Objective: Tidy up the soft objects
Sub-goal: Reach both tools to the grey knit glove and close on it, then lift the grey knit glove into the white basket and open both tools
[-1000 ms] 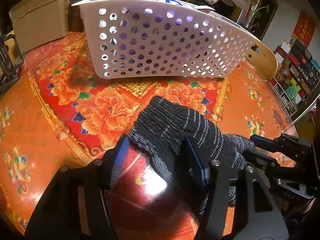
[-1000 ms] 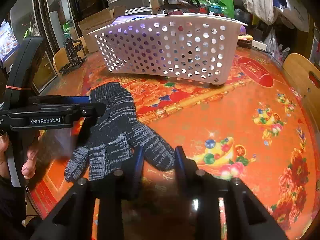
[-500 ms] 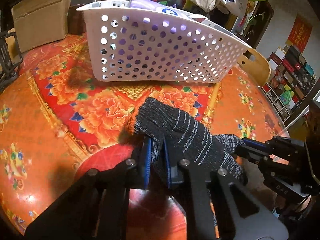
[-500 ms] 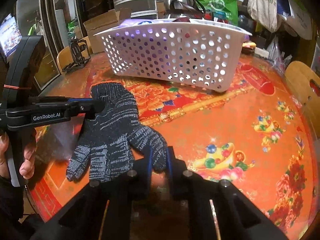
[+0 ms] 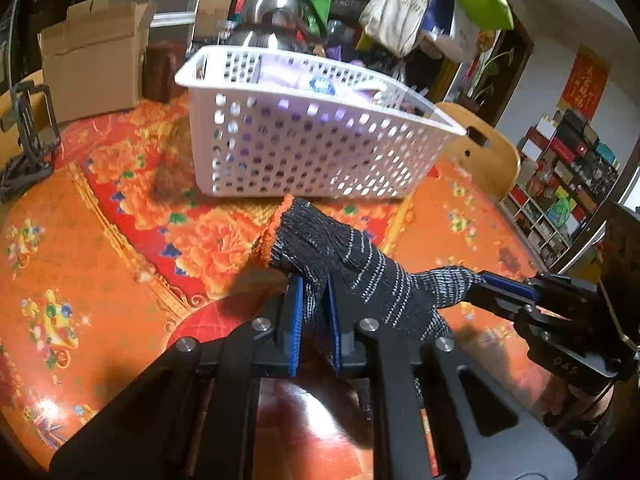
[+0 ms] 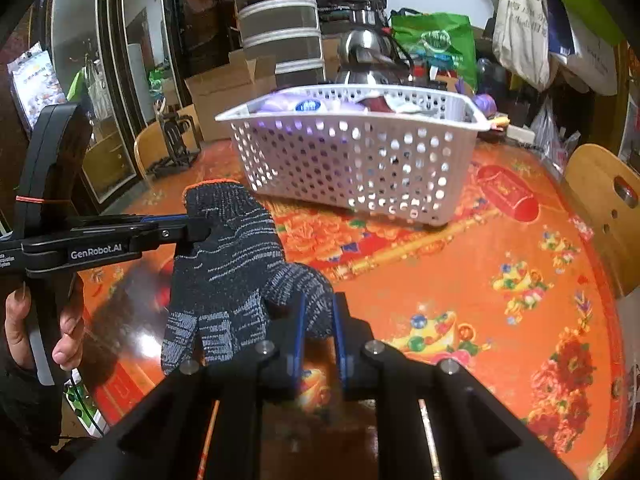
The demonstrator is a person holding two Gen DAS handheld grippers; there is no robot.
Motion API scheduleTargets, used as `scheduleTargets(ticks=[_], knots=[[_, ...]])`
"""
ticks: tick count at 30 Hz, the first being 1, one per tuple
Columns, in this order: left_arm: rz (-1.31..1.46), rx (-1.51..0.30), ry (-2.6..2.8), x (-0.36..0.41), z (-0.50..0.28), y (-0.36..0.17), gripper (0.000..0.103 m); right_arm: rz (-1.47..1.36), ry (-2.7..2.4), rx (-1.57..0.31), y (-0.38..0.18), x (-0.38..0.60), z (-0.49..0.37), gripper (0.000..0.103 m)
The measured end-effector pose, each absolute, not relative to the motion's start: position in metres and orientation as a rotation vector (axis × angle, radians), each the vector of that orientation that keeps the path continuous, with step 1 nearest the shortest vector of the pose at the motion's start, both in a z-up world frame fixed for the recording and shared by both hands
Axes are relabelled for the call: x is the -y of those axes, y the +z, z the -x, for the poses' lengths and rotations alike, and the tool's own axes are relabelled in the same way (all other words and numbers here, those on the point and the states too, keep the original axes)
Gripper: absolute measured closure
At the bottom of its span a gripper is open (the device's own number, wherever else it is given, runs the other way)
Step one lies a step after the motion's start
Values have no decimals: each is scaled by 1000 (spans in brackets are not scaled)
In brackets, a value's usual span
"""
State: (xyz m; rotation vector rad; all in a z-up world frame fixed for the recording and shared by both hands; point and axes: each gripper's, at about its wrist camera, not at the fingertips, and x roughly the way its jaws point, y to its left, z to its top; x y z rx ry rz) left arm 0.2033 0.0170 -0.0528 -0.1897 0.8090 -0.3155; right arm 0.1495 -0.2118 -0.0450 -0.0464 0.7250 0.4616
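A black knit glove [image 5: 344,256] with an orange cuff edge is held off the table between both grippers. My left gripper [image 5: 314,300] is shut on the glove near its cuff. My right gripper [image 6: 318,312] is shut on the glove's thumb; the glove [image 6: 228,256] hangs with its fingers down. The right gripper also shows at the right of the left wrist view [image 5: 500,290]. The left gripper shows at the left of the right wrist view [image 6: 192,228]. A white perforated basket [image 5: 312,140] holding soft items stands behind the glove; it also shows in the right wrist view [image 6: 360,160].
The round table [image 6: 500,280] has a glossy red-orange floral cover. A cardboard box [image 5: 92,56] and a black stand [image 5: 28,132] are at the far left. A wooden chair back [image 5: 476,152] is behind the basket on the right. A steel kettle [image 6: 364,56] and bags lie beyond.
Both grippers closed on the glove, the left near the cuff, the right on the thumb. The glove has been lifted off the table and now hangs between them.
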Motion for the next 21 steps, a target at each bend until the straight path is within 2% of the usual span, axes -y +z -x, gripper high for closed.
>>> scheduleTargets(ticks=[12, 21], knots=[[215, -740, -321, -24, -187, -15, 92, 19, 483, -681, -15, 215, -157, 92], [268, -694, -357, -28, -227, 56, 92, 15, 462, -589, 70, 222, -213, 92]])
